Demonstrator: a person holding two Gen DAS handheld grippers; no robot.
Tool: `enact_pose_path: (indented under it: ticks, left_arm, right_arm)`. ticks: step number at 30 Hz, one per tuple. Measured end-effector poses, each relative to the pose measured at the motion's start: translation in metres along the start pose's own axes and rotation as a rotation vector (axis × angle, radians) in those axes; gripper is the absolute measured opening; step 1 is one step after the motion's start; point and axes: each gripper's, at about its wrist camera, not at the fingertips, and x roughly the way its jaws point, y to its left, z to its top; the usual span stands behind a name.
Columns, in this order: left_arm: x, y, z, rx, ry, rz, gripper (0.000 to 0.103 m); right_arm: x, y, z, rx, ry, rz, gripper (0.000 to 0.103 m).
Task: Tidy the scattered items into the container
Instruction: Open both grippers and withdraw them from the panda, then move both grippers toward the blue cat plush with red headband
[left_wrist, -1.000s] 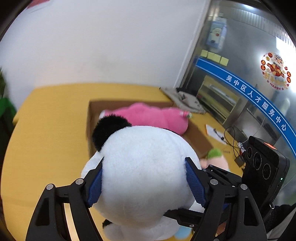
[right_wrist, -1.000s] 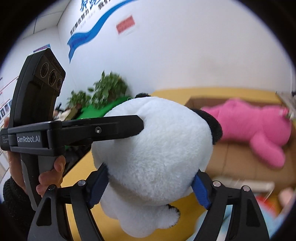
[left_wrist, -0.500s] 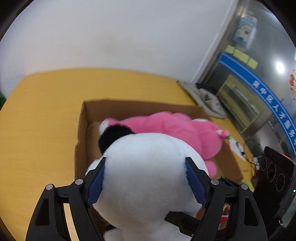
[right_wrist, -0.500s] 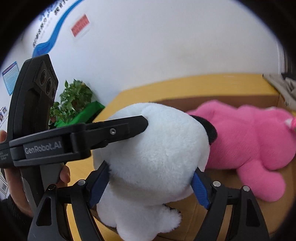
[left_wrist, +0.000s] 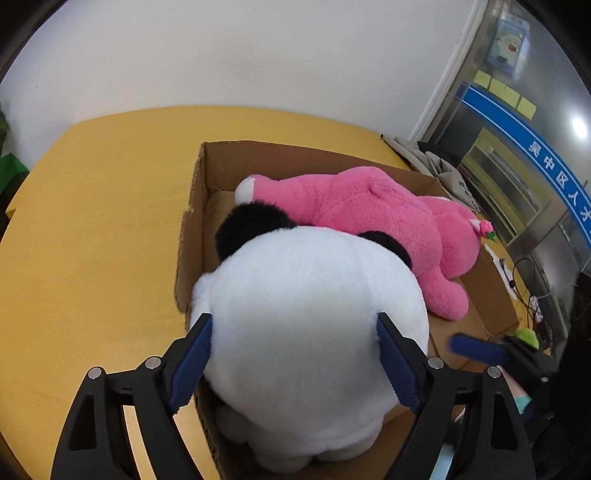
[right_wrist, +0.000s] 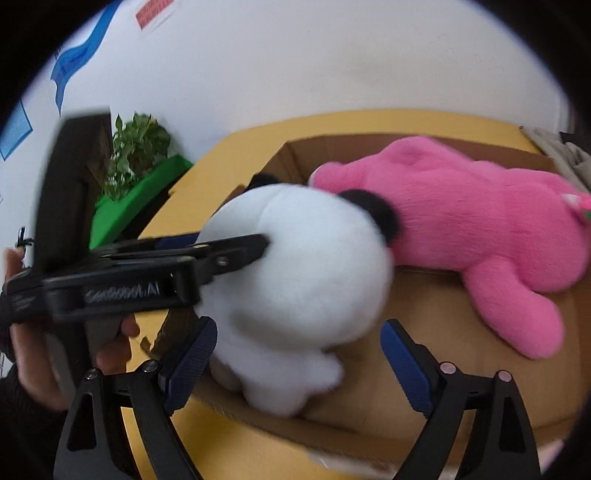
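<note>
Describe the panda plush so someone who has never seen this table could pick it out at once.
On the yellow table stands an open cardboard box. A long pink plush lies across its far side; the panda plush sits at the near end, against it. It is the only white, round toy there, with black ears.

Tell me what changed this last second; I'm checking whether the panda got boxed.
The panda plush went down into the cardboard box, beside the pink plush. Both claws are opening: the right claw has let go, the left claw still touches it. Pink plush and box stayed put.
</note>
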Motion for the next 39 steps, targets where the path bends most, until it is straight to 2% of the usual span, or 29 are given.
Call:
enact_pose_path:
  ticks: [2, 4, 6, 9, 11, 14, 18, 23, 28, 39]
  left_arm:
    - [-0.016, -0.002, -0.004, -0.012, -0.019, 0.001, 0.087]
    - [-0.036, -0.012, -0.011, 0.007, -0.054, 0.026, 0.087]
    - [-0.062, -0.033, -0.023, 0.037, -0.113, 0.031, 0.088]
    - [-0.09, -0.072, -0.046, 0.092, -0.178, 0.014, 0.103]
    - [-0.099, -0.098, -0.064, 0.131, -0.196, -0.007, 0.103]
    - [-0.103, -0.128, -0.086, 0.132, -0.193, -0.056, 0.103]
    - [-0.117, -0.153, -0.112, 0.125, -0.2, -0.08, 0.103]
    - [-0.134, -0.168, -0.12, 0.1, -0.238, -0.088, 0.103]
    - [-0.142, -0.181, -0.129, 0.126, -0.246, -0.102, 0.103]
    - [-0.135, -0.19, -0.142, 0.173, -0.196, -0.18, 0.103]
  right_arm:
    - [-0.04, -0.022, -0.013, 0.01, -0.049, -0.007, 0.091]
    - [-0.076, -0.048, -0.023, 0.03, -0.089, -0.054, 0.101]
    - [-0.111, -0.075, -0.034, 0.058, -0.125, -0.112, 0.103]
    - [-0.132, -0.098, -0.046, 0.068, -0.128, -0.147, 0.103]
    - [-0.144, -0.109, -0.059, 0.099, -0.133, -0.176, 0.103]
    - [-0.147, -0.11, -0.066, 0.127, -0.141, -0.191, 0.103]
    - [-0.162, -0.094, -0.071, 0.06, -0.17, -0.225, 0.103]
    - [-0.19, -0.075, -0.078, -0.01, -0.215, -0.249, 0.103]
    - [-0.207, -0.068, -0.087, -0.023, -0.231, -0.254, 0.103]
    - [-0.206, -0.071, -0.099, 0.008, -0.214, -0.271, 0.103]
